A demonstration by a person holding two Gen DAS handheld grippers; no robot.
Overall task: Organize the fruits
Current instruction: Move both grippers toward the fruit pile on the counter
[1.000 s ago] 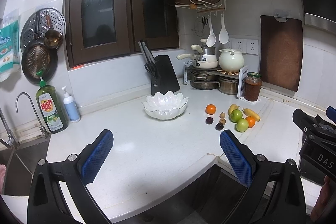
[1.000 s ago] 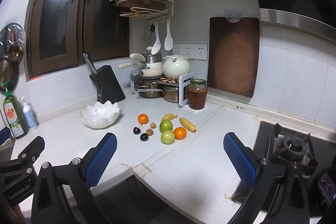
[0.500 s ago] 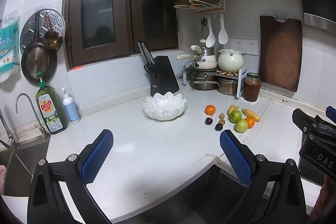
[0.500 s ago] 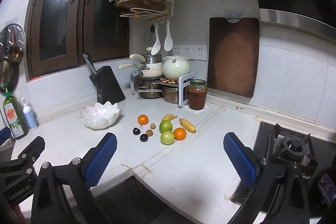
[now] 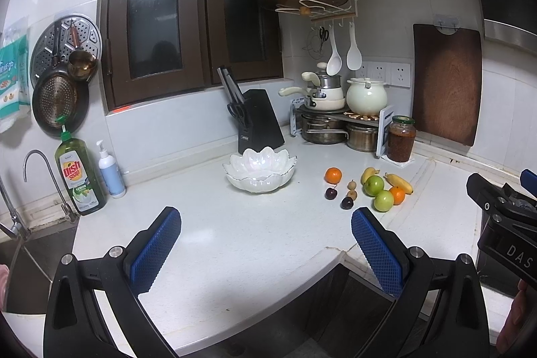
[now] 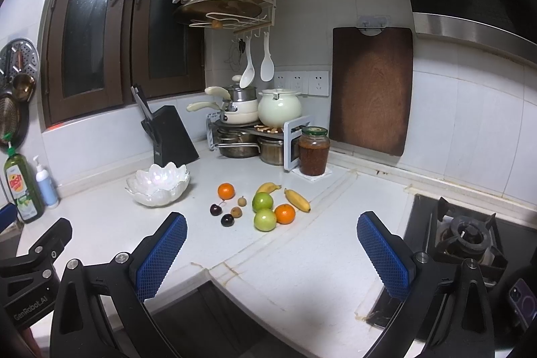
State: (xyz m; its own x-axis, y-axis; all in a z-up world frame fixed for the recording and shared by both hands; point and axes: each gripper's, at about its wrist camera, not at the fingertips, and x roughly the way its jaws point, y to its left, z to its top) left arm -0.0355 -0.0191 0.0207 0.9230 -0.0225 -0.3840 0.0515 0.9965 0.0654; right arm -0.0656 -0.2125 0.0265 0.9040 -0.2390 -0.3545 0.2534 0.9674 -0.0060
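A white flower-shaped bowl (image 5: 259, 169) (image 6: 158, 185) stands empty on the white counter. To its right lie loose fruits: two oranges (image 5: 333, 175) (image 6: 285, 213), two green apples (image 5: 374, 185) (image 6: 264, 219), two bananas (image 5: 398, 183) (image 6: 297, 199), two dark cherries (image 5: 331, 193) (image 6: 227, 219) and two small brown fruits (image 6: 236, 212). My left gripper (image 5: 265, 247) is open and empty, held near the counter's front edge, well short of the bowl. My right gripper (image 6: 270, 252) is open and empty, short of the fruits.
A black knife block (image 5: 256, 121) stands behind the bowl. A pot rack (image 5: 330, 119) and a brown jar (image 5: 401, 138) fill the corner. A gas hob (image 6: 470, 237) is at the right. Dish soap (image 5: 79, 176) and a tap (image 5: 40, 180) are at the left.
Both views have shifted only very slightly. The fruits and the bowl have not moved, and both grippers stay open.
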